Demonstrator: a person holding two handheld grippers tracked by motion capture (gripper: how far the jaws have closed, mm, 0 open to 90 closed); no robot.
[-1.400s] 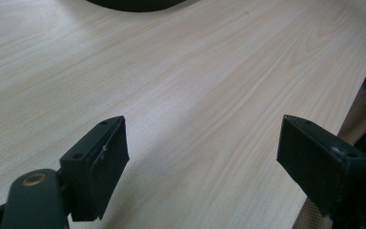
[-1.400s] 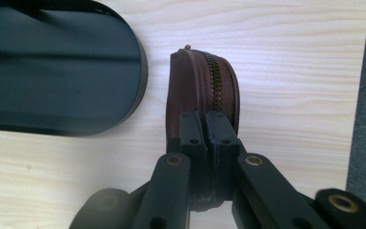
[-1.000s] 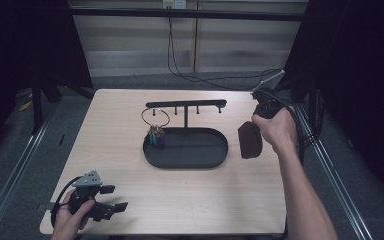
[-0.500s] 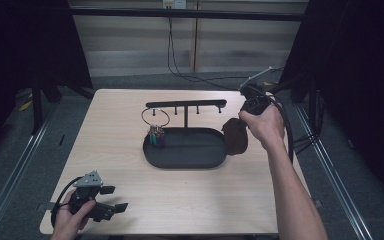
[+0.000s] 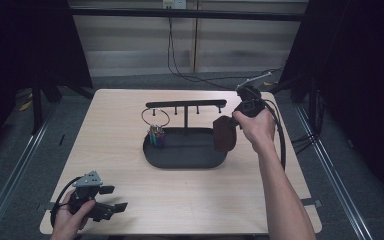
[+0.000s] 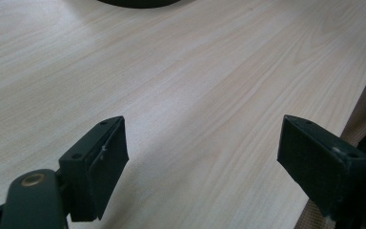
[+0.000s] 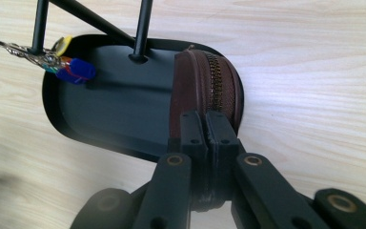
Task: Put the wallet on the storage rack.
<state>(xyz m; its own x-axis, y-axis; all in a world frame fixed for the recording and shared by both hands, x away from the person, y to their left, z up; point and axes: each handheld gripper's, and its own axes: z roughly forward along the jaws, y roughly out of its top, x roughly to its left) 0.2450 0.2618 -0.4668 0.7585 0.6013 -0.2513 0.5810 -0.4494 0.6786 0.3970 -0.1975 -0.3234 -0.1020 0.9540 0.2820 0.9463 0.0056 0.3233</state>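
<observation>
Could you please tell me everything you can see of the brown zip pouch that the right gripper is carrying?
The brown pouch is rounded, looks like leather, and has a metal zipper running along its curved edge, apparently closed. The right gripper is shut on its near edge, so it hangs edge-up and clear of the surface, over the right end of the black oval tray. In the high view it appears as a dark brown slab below the person's hand. Nothing but the pads touches it.
</observation>
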